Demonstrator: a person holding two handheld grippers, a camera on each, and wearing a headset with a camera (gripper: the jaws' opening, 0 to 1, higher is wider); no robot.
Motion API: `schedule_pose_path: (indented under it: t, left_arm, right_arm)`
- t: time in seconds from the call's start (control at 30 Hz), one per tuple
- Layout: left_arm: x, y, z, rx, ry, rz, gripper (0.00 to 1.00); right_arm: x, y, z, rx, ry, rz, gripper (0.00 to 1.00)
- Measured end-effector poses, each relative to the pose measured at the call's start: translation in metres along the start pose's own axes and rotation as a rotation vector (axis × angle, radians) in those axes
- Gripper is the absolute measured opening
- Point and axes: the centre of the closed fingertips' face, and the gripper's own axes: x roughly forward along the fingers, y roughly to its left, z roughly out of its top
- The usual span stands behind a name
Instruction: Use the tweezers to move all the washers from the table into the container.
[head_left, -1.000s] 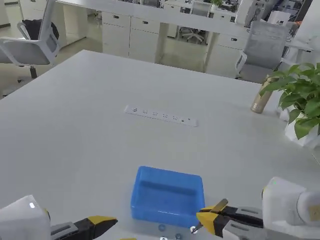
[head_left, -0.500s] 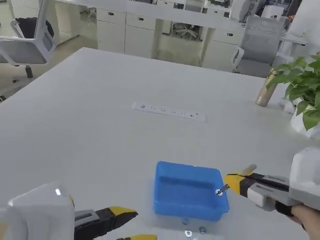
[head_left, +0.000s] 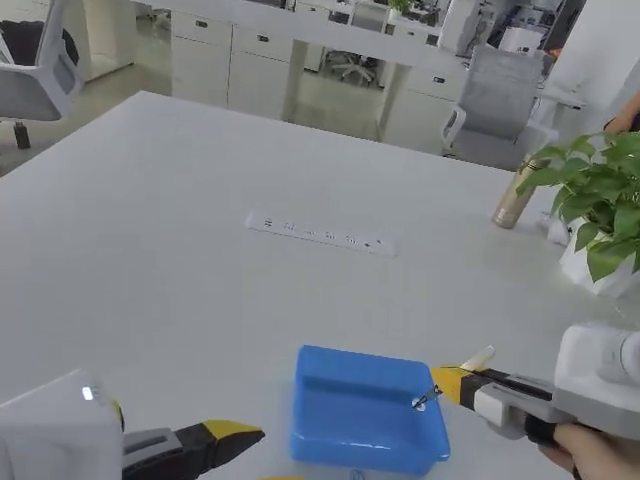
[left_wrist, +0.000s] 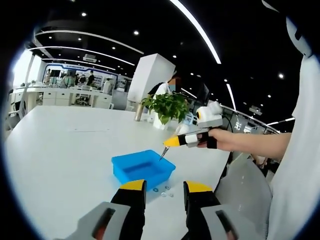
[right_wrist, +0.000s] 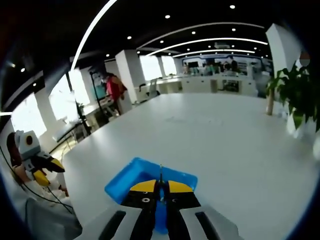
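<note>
Hovering over the blue container (head_left: 345, 354) by its right rim, the right gripper (head_left: 452, 382) is clamped on the tweezers (head_left: 428, 396). Their tip seems to pinch a small washer, placed to drop inside. More washers (left_wrist: 163, 190) lie on the table (head_left: 200, 300) just beside the container's near wall. The left gripper (left_wrist: 165, 186) hangs there, jaws apart and empty.

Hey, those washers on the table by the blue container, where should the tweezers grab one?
By the rim of a washer, one tweezers tip through the hole, one outside, coming down from above. They seem to lie flat on the table beside the blue container, leaving no edge to pinch sideways.
</note>
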Motion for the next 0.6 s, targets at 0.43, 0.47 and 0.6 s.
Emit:
schedule_pose_path:
  t: [0.43, 0.47, 0.6]
  left_arm:
    - [0.014, 0.005, 0.002, -0.013, -0.01, -0.027, 0.28]
    - [0.014, 0.005, 0.003, -0.014, -0.011, -0.028, 0.28]
    - [0.015, 0.006, 0.002, -0.015, -0.004, -0.029, 0.28]
  right_arm:
    - [0.02, -0.004, -0.012, -0.02, 0.072, -0.001, 0.02]
    - [0.022, -0.004, -0.014, -0.024, 0.077, -0.002, 0.02]
    - [0.027, -0.004, -0.021, -0.045, 0.105, -0.002, 0.03]
